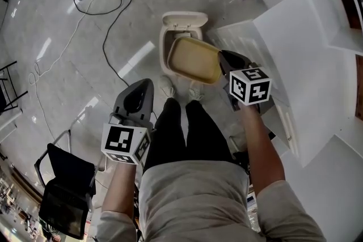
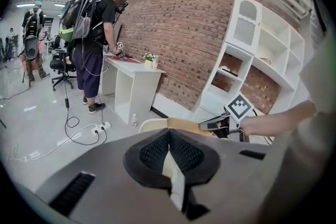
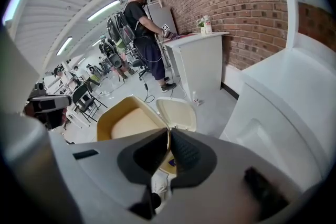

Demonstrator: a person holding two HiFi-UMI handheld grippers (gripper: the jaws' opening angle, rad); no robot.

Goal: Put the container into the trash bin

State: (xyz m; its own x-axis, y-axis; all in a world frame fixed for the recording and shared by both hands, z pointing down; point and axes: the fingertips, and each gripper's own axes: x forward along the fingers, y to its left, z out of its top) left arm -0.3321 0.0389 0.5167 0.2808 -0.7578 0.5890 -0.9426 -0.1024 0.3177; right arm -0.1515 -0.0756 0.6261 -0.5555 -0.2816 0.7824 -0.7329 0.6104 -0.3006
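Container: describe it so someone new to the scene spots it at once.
Beside the white shelving unit stands a cream trash bin, lid open. Tilted just above it is the container, a shallow tan rectangular tray, the only thing gripped by the right gripper.

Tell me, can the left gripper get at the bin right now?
Probably only partly: the bin has its lid open, but the container in the right gripper covers most of its mouth.

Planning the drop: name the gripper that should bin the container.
Right. The right gripper grips the container by its rim over the open bin; the left gripper is shut, empty and off to the side.
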